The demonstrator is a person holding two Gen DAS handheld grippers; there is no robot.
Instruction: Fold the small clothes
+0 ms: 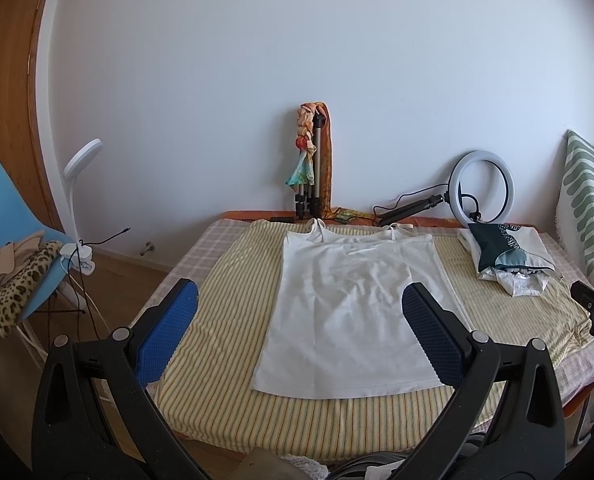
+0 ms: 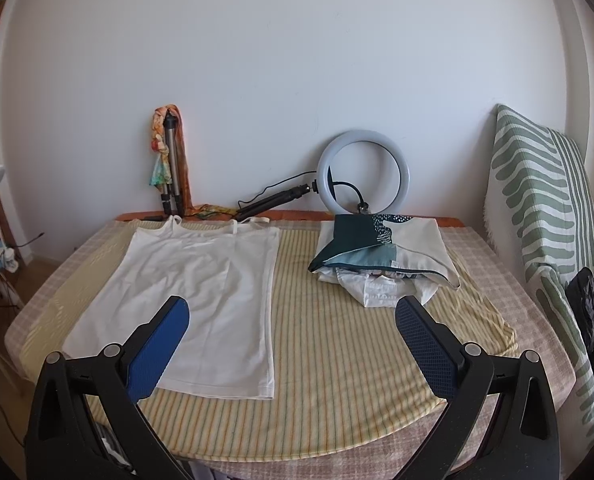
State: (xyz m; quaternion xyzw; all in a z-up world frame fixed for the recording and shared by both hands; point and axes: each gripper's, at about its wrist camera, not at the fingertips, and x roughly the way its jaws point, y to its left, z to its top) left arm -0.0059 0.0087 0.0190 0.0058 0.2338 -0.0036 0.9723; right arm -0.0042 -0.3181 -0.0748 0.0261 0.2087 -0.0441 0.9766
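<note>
Holding both tools above the near edge of the table, we see each one spread wide with nothing between its blue textured pads. The left gripper (image 1: 299, 320) hangs over the lower half of the white strappy camisole top (image 1: 349, 312); its pads (image 1: 169, 332) are clear of the cloth. The right gripper (image 2: 293, 344) hangs further right, over bare yellow striped cloth (image 2: 337, 340), with its left pad (image 2: 159, 344) above the camisole's lower right part and no contact that we can see.

The camisole lies flat and unfolded on the striped cloth, straps (image 2: 237, 224) toward the wall and hem toward us. In the right wrist view it occupies the left half of the table.

At the far right of the striped cloth lies a pile of folded garments (image 2: 381, 256), topped by a cream and dark teal printed piece, well apart from the camisole.

Beneath the striped cloth we see a pale checked table cover (image 2: 509, 280). Against the white wall stand a folded tripod with an orange patterned scarf (image 2: 171, 160) and a white ring light (image 2: 363, 172). A green-and-white patterned cushion (image 2: 545, 200) leans at the right. A blue chair (image 1: 1, 208) stands on the left.
</note>
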